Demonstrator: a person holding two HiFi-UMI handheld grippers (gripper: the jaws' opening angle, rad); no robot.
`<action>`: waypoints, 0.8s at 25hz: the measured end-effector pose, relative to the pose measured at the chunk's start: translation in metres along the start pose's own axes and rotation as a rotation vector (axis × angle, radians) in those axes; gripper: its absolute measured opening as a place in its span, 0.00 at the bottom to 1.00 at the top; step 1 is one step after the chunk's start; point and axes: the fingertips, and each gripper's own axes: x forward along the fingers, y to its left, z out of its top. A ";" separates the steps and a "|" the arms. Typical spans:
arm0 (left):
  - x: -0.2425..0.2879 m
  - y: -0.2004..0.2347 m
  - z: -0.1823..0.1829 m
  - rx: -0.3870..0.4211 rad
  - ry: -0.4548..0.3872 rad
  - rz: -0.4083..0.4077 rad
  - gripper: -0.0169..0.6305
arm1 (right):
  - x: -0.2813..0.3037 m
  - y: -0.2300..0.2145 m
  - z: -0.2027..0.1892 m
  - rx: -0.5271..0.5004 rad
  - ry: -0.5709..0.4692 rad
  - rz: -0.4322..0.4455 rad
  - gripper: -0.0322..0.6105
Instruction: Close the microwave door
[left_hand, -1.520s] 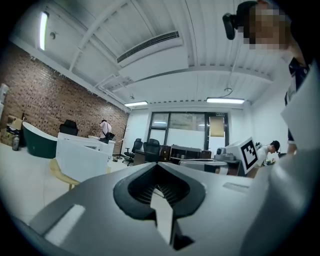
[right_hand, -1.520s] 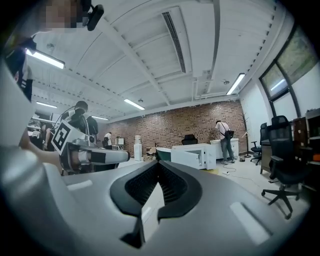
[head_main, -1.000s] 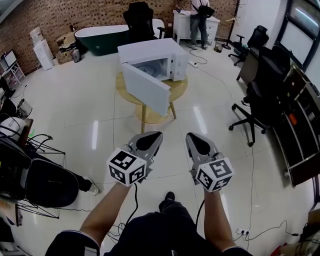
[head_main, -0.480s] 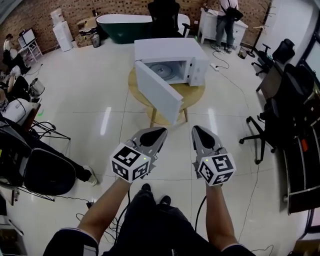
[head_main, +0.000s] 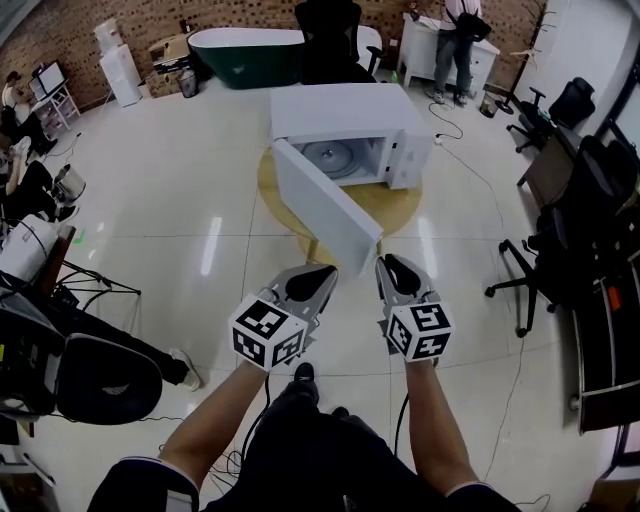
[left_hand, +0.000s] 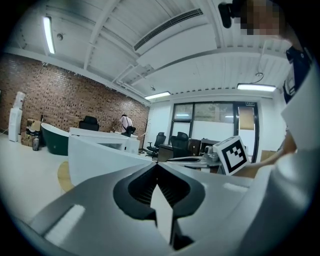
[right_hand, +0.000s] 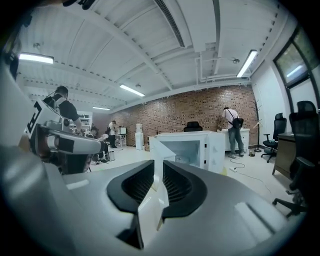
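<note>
A white microwave (head_main: 345, 125) stands on a round wooden table (head_main: 405, 205). Its door (head_main: 325, 205) hangs wide open, swung out toward me. Both grippers are held side by side just short of the door's lower edge, not touching it. My left gripper (head_main: 328, 271) is shut with nothing held; its tips (left_hand: 156, 167) meet in front of the white door (left_hand: 95, 162). My right gripper (head_main: 388, 262) has just been opening: a narrow empty gap (right_hand: 158, 172) shows between its jaws. Through that gap I see the door's edge (right_hand: 156, 150) and the microwave's lit cavity (right_hand: 187, 147).
Black office chairs (head_main: 555, 230) and desks line the right side. A dark green bathtub (head_main: 245, 50) and another black chair (head_main: 330, 35) sit behind the microwave. A person (head_main: 460, 35) stands at a white cabinet at the back. Stands and dark gear (head_main: 60, 360) crowd the left.
I have walked closer: the microwave and table appear larger and nearer. Both grippers have moved forward toward the open door. The right jaws have parted a little.
</note>
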 end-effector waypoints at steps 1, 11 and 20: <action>0.003 0.006 -0.002 0.001 0.011 -0.005 0.04 | 0.008 -0.001 -0.003 -0.004 0.012 -0.010 0.14; 0.026 0.034 -0.005 -0.009 0.045 -0.061 0.04 | 0.051 -0.010 -0.016 -0.051 0.082 -0.074 0.14; 0.040 0.044 -0.002 -0.011 0.051 -0.096 0.04 | 0.057 -0.040 -0.013 -0.046 0.096 -0.145 0.12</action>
